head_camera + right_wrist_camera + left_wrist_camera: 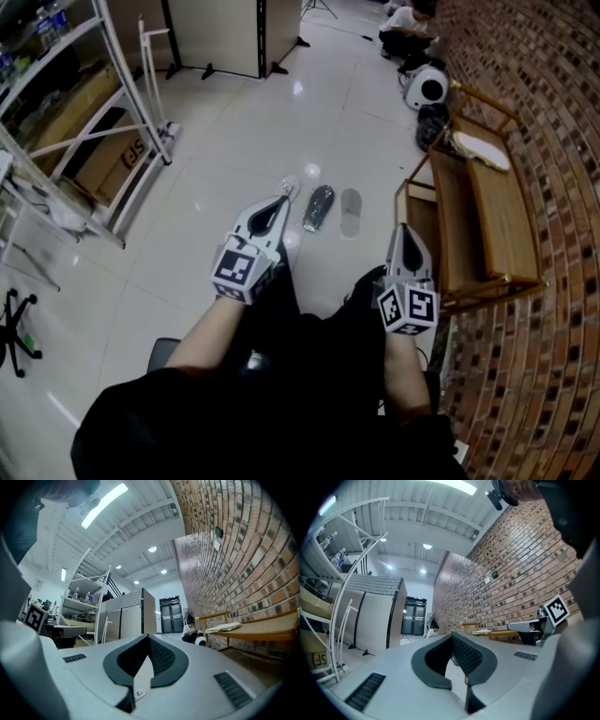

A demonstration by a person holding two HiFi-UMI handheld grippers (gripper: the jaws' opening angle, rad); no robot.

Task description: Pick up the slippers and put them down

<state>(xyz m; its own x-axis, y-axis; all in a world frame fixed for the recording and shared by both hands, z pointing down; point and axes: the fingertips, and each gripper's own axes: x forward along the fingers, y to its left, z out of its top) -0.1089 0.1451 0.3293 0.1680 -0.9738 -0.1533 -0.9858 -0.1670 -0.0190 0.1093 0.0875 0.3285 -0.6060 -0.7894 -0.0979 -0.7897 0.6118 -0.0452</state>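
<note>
Clenched empty over a dark lap, left gripper (283,199) and right gripper (404,230) aim at a dark slipper (319,208) and pale slipper (351,213) lying together on the floor at twelve o'clock; the reach seems in hand, so jaws must open next

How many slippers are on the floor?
2. The dark slipper lies on the white floor; the grey slipper lies beside it, nearer the wooden rack. No others show.

A brick wall (553,141) borders the glossy pale floor (234,122); wooden furniture (487,216), perhaps a bench, stands alongside.
</note>
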